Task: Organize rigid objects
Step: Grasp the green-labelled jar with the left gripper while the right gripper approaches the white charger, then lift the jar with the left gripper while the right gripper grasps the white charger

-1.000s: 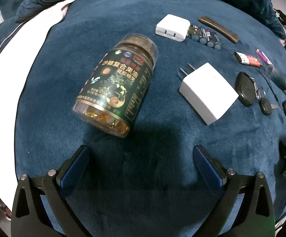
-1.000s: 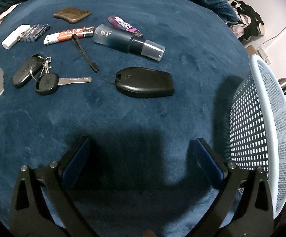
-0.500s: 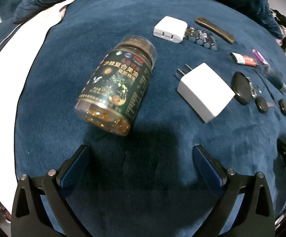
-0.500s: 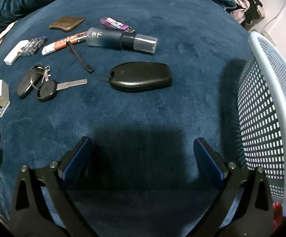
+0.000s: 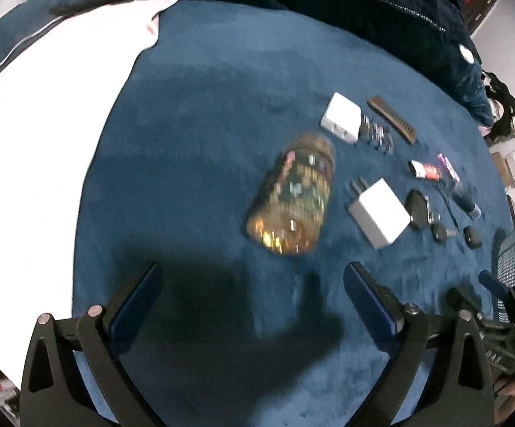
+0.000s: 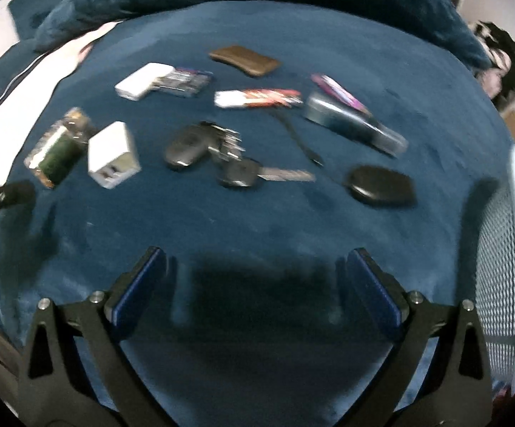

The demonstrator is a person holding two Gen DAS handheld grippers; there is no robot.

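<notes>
Navy plush blanket [image 6: 257,220], 2 white chargers [image 5: 382,217], white mesh basket [image 6: 503,270]

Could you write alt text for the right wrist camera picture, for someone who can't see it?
An open two-finger gripper hangs above a dark blue plush cover strewn with small items: two white chargers, a supplement bottle, batteries, car keys, a black fob, a wooden comb. A white mesh basket stands at the right edge; the picture is blurred.

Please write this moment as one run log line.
left gripper: open, empty | right gripper: open, empty | amber capsule bottle: lying on blue blanket
</notes>
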